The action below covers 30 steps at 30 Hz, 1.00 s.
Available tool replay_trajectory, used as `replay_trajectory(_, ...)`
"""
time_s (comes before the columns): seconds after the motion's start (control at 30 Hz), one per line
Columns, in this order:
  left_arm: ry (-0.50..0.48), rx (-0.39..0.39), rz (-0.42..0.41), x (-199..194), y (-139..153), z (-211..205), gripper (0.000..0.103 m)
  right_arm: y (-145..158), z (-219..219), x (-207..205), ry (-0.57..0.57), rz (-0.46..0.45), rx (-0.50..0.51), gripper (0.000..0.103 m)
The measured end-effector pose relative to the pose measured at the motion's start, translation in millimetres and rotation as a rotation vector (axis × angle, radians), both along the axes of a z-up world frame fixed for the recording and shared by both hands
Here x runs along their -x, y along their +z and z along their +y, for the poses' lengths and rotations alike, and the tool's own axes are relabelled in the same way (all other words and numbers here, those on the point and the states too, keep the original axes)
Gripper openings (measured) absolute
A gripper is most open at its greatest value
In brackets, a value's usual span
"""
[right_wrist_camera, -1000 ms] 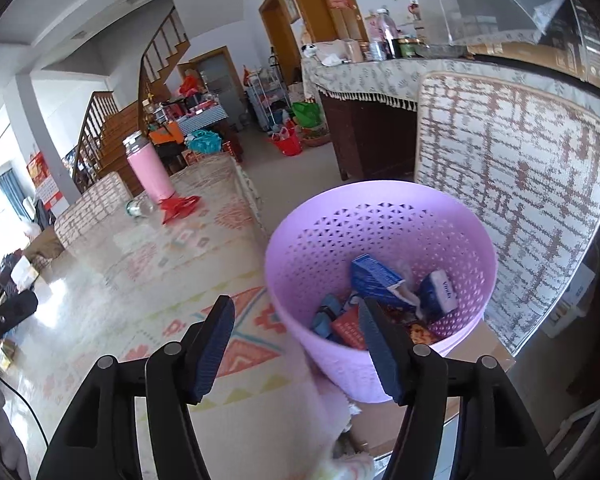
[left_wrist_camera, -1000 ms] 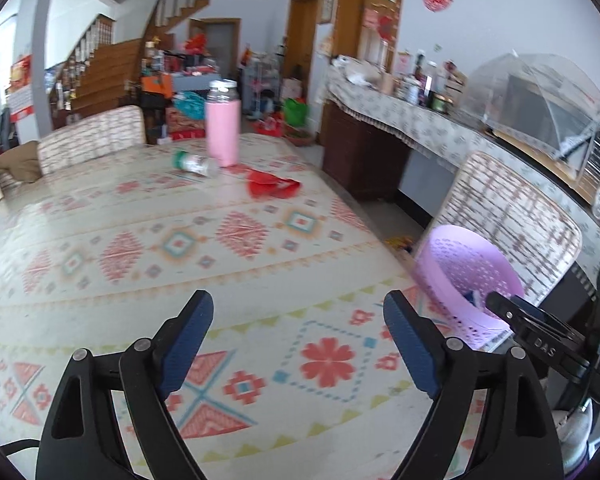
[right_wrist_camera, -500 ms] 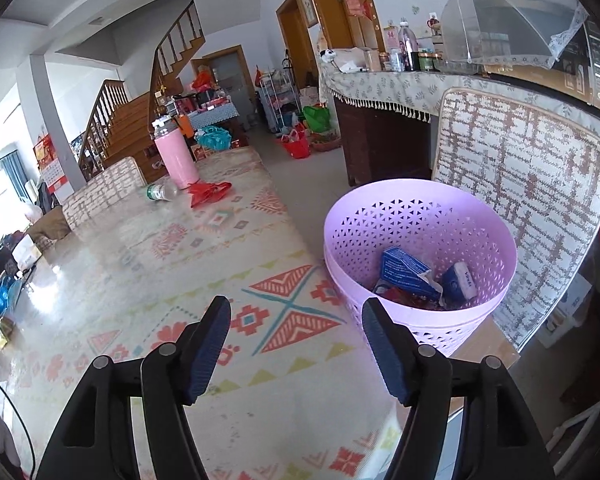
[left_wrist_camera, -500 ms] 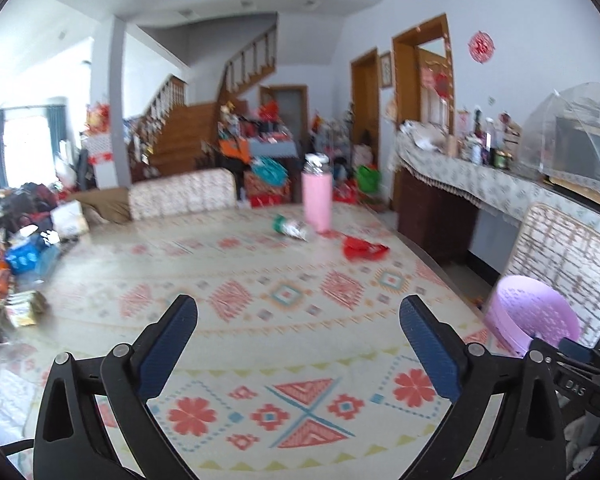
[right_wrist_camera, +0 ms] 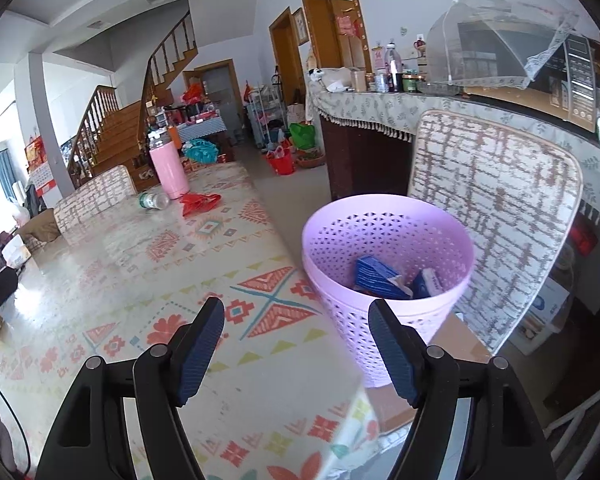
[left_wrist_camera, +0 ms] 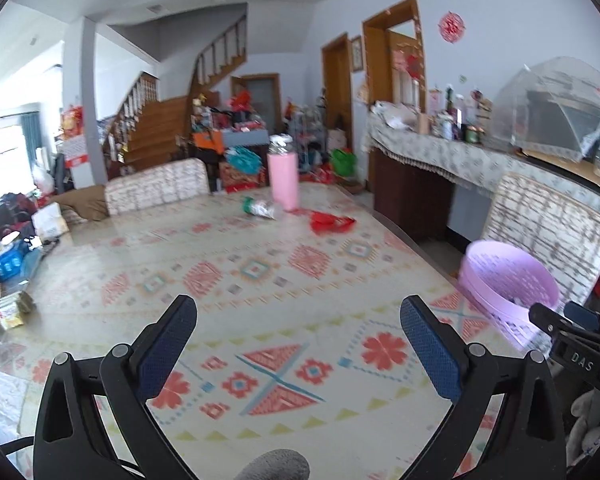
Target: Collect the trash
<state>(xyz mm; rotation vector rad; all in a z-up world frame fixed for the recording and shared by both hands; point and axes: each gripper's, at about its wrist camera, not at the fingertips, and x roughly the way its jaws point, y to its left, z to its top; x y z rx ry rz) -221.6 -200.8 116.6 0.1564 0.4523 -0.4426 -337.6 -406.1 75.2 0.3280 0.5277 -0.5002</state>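
your left gripper (left_wrist_camera: pixel 298 340) hangs above the near end of the table (left_wrist_camera: pixel 260 280), its blue pads spread wide with nothing between them; your right gripper (right_wrist_camera: pixel 296 340) sits over the table's right-hand edge, likewise spread wide and holding nothing. the patterned tablecloth (right_wrist_camera: pixel 148 280) runs bare from both grippers to the far end, a broad open lane. at that far end lie the remaining pieces of trash: a plastic bottle (left_wrist_camera: pixel 262 208) on its side and a crumpled red wrapper (left_wrist_camera: pixel 330 222), the bottle just beside the base of an upright pink flask (left_wrist_camera: pixel 284 176), the wrapper near it on the right. the purple basket (right_wrist_camera: pixel 388 224) stands off the table's right edge, close against it, on a brown surface in front of a woven chair back (right_wrist_camera: pixel 496 184); inside it rest blue cartons (right_wrist_camera: pixel 376 278). beyond the basket an aisle of floor (right_wrist_camera: pixel 296 192) separates the table's long right edge from the sideboard (right_wrist_camera: pixel 364 160). a second chair back (left_wrist_camera: pixel 156 192) closes the far left corner of the table.
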Motion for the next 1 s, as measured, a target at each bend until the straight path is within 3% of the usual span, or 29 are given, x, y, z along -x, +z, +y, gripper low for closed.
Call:
replay_trajectory(0.3, -0.049, -0.042, 0.067, 8, -15, -27, 0.101, -9, -14, 21, -0.049, 0.023, 0.001, 0.081)
replay_trajectory(0.53, -0.071, -0.119, 0.140, 8, -38, -55, 0.101, -22, -22, 23, -0.057, 0.060, -0.001, 0.082)
replay_trajectory(1.0, -0.110, -0.173, 0.241, 3, -60, -88, 0.101, -32, -36, 27, -0.058, 0.071, -0.025, 0.085)
